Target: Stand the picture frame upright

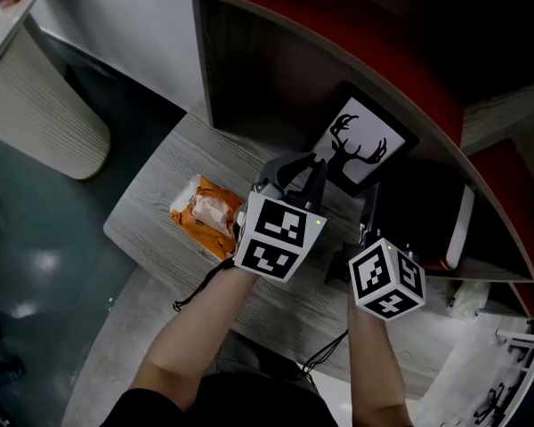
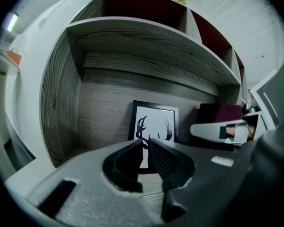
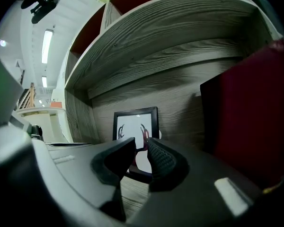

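Far left: orange packet (image 1: 205,213), crinkled and soft, lying on the grey wood-grain worktop (image 1: 151,212).

Left tongs (image 2: 144,143): tips a sliver apart, nothing between them, short of the frame.

Picture frame (image 2: 155,122): stands on its lower edge at the rear of the alcove, tilted back against the wood-grain back wall (image 2: 104,112), apart from both my tongs. It has a flat black rim and a white print with a dark antler silhouette. I judge it light and stiff. The face is likely slippery and breakable, so I'd grip the black side rims or top rail, never the face. The lean looks stable; the job reads as done.

Right tongs (image 3: 141,143): ribbed pads apart, empty.

Far right: dark red upright block (image 3: 255,112), matte.
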The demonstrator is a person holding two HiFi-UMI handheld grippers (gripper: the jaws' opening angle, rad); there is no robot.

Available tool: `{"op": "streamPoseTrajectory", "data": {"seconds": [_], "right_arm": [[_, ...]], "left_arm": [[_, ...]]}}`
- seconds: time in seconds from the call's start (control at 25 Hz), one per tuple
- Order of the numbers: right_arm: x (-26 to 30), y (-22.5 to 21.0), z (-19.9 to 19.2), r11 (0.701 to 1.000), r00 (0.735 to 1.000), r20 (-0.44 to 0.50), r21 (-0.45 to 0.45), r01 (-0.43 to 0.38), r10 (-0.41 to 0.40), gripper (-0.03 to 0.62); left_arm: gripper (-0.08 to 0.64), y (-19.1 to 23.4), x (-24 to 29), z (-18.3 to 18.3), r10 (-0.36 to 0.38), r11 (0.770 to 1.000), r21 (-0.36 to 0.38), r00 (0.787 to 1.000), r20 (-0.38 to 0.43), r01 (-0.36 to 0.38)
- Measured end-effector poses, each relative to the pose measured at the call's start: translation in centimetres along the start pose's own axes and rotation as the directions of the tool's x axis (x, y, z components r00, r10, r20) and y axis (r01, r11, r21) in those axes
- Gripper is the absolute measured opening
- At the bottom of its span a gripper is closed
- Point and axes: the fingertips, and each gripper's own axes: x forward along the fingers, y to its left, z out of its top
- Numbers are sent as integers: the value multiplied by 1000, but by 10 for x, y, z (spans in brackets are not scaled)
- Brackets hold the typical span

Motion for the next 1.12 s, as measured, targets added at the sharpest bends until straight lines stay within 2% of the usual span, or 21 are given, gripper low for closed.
{"op": "streamPoseTrajectory", "data": {"seconds": [0.16, 0.64, 0.8, 1.12], "right_arm": [[-10, 4, 1, 1000, 1000, 7, -9, -11, 11, 69], [-41, 6, 10, 999, 999, 19, -14, -29, 29, 25], [-51, 2, 11, 1000, 999, 19, -12, -27, 27, 9], [-71, -6, 17, 1000, 999, 37, 5, -29, 29, 0]], "left_arm": [[-3, -10, -14, 4, -14, 1000, -7, 1000, 15, 14], [-3, -38, -45, 3, -40, 999, -18, 999, -4, 40], [-3, -43, -51, 2, -29, 999, -23, 999, -20, 28], [-3, -67, -63, 10, -58, 998, 7, 998, -38, 58]]}}
